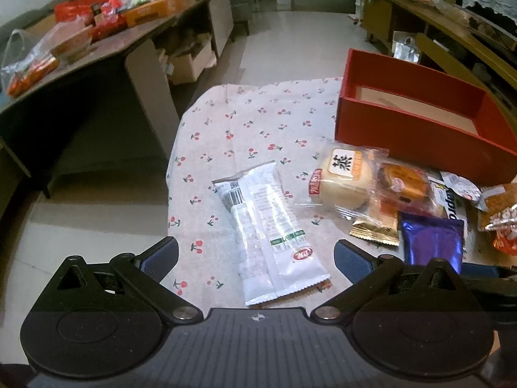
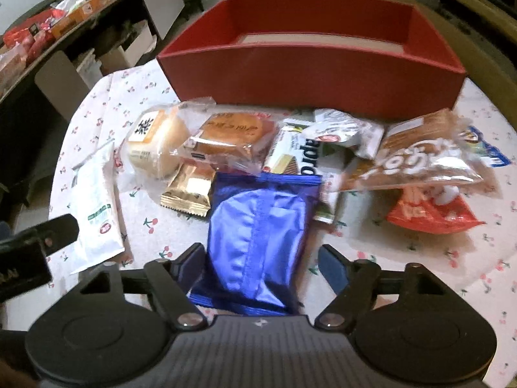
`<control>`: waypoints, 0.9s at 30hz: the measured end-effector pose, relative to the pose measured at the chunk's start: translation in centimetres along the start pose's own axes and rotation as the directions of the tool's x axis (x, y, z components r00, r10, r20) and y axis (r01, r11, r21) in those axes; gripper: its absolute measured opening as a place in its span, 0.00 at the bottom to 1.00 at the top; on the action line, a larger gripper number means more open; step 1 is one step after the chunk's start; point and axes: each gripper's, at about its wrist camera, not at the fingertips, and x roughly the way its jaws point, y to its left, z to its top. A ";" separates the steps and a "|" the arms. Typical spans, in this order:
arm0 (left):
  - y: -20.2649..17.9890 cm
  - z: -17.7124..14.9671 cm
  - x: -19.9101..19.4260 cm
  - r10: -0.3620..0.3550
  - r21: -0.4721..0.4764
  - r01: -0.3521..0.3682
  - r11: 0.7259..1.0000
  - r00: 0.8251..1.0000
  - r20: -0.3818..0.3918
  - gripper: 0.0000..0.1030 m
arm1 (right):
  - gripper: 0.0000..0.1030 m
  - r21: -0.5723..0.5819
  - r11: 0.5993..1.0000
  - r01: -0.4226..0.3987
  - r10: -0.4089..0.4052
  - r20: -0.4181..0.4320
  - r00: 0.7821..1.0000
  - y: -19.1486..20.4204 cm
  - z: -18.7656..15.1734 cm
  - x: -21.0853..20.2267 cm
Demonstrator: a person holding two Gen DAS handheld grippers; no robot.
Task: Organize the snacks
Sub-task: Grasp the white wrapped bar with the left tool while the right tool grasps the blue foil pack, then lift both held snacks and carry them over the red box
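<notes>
A glossy, crinkled blue foil packet (image 2: 258, 236) lies on the cherry-print cloth (image 1: 258, 123) between the right gripper (image 2: 261, 265)'s parted jaws. The left gripper (image 1: 255, 258), jaws released, straddles a flat white wrapper (image 1: 271, 236). Behind the heaped snacks stands a red cardboard box (image 2: 307, 64).

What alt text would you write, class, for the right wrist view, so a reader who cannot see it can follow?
The right gripper straddles a shiny blue snack packet on a cherry-print tablecloth, with a gap at the right pad. Behind lies a jumble of wrapped snacks, then an empty red box.
</notes>
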 end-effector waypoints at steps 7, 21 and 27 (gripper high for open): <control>0.0 1.5 2.9 -0.001 -0.032 -0.001 0.999 0.997 -0.074 0.99 | 0.61 -0.039 0.999 -0.020 0.021 0.012 1.000 -0.6 0.0 -0.4; -0.4 1.2 6.3 -0.055 -0.057 0.045 0.997 0.981 -0.189 0.66 | 0.58 -0.016 0.996 -0.091 0.091 0.007 0.996 -3.2 -1.2 -2.6; -1.8 -1.4 3.6 -0.067 0.049 0.078 0.996 0.979 -0.193 0.60 | 0.58 -0.041 0.994 -0.102 0.102 0.006 0.995 -3.3 -2.1 -3.5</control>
